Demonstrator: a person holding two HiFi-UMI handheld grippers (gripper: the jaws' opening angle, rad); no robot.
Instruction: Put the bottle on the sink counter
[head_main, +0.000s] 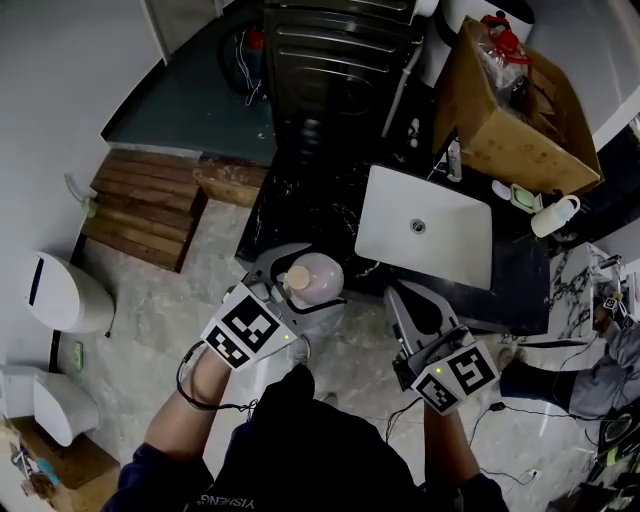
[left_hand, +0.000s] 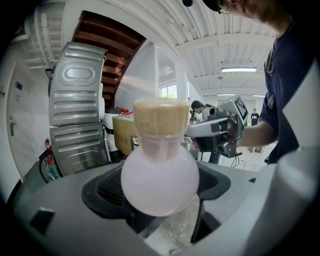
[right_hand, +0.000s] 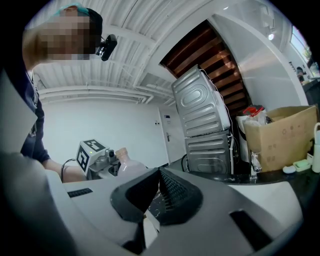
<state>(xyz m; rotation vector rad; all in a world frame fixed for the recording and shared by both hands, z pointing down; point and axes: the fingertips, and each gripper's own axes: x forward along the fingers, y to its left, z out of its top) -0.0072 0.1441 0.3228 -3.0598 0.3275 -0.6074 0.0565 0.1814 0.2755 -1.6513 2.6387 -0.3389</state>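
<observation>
A round pale pink bottle (head_main: 315, 281) with a tan cap is clamped between the jaws of my left gripper (head_main: 300, 285), held in the air just off the near left edge of the dark sink counter (head_main: 300, 205). In the left gripper view the bottle (left_hand: 160, 175) fills the middle, cap up. My right gripper (head_main: 420, 312) is shut and holds nothing, hovering at the counter's front edge below the white sink basin (head_main: 425, 225). The right gripper view shows its pads (right_hand: 172, 192) pressed together and the bottle (right_hand: 127, 167) off to the left.
A cardboard box (head_main: 515, 110) stands at the back right of the counter, with a white bottle (head_main: 555, 215) and a green soap dish (head_main: 525, 198) beside it. A dark washing machine (head_main: 335, 60) sits behind. A wooden pallet (head_main: 145, 205) lies on the floor at left.
</observation>
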